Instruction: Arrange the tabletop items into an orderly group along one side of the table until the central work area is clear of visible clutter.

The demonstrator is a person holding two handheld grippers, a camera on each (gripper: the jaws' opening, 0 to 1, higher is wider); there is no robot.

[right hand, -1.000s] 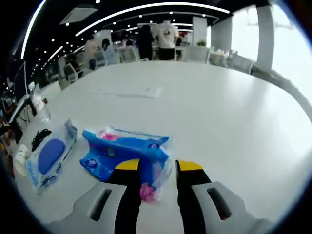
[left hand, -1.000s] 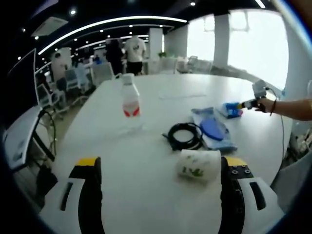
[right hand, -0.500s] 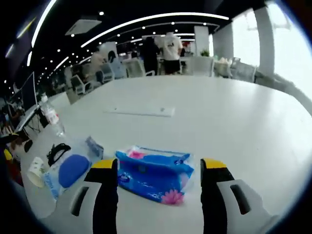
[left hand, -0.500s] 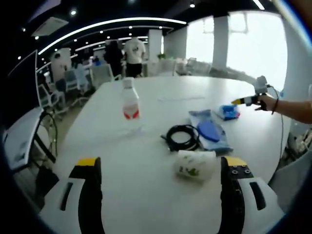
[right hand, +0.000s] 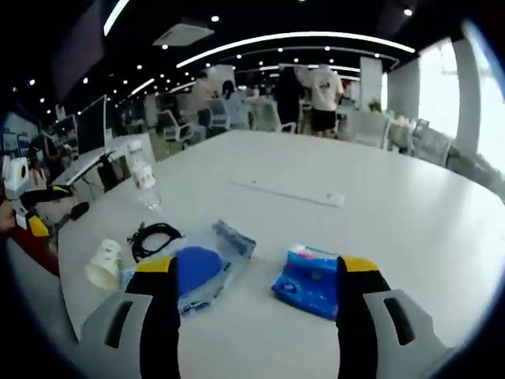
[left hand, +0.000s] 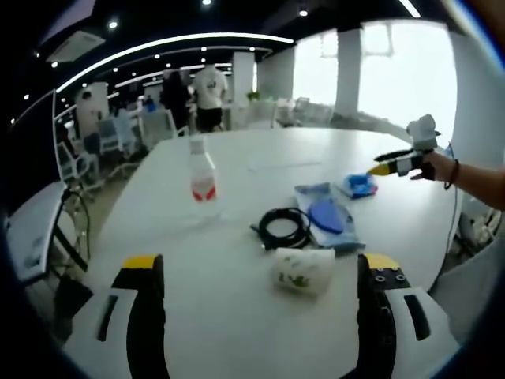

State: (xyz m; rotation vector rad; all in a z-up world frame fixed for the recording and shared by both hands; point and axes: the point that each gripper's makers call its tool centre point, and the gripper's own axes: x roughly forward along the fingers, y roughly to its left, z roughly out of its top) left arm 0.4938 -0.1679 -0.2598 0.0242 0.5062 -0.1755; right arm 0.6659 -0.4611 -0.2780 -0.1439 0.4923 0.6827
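On the white table (left hand: 197,260), a clear bottle with a red label (left hand: 203,170) stands upright. Nearer lie a coiled black cable (left hand: 284,229), a paper cup on its side (left hand: 304,270), a blue pad in a clear wrapper (left hand: 325,219) and a blue tissue pack (left hand: 360,185). My left gripper (left hand: 262,262) is open above the near table edge, short of the cup. My right gripper (right hand: 256,268) is open and holds nothing. The tissue pack (right hand: 309,280) lies flat ahead of its jaws, beside the pad (right hand: 197,268), cable (right hand: 154,237), cup (right hand: 105,264) and bottle (right hand: 142,175).
A thin white strip (right hand: 292,193) lies flat mid-table. A hand holds the right gripper (left hand: 398,162) over the table's right edge. The left gripper (right hand: 35,209) sits at the table's far left. Office chairs (left hand: 75,158) and standing people (left hand: 209,95) are beyond the table.
My right gripper opened off the tissue pack, left it on the table and drew back, so more items came into its view. The left gripper stayed open and hardly moved.
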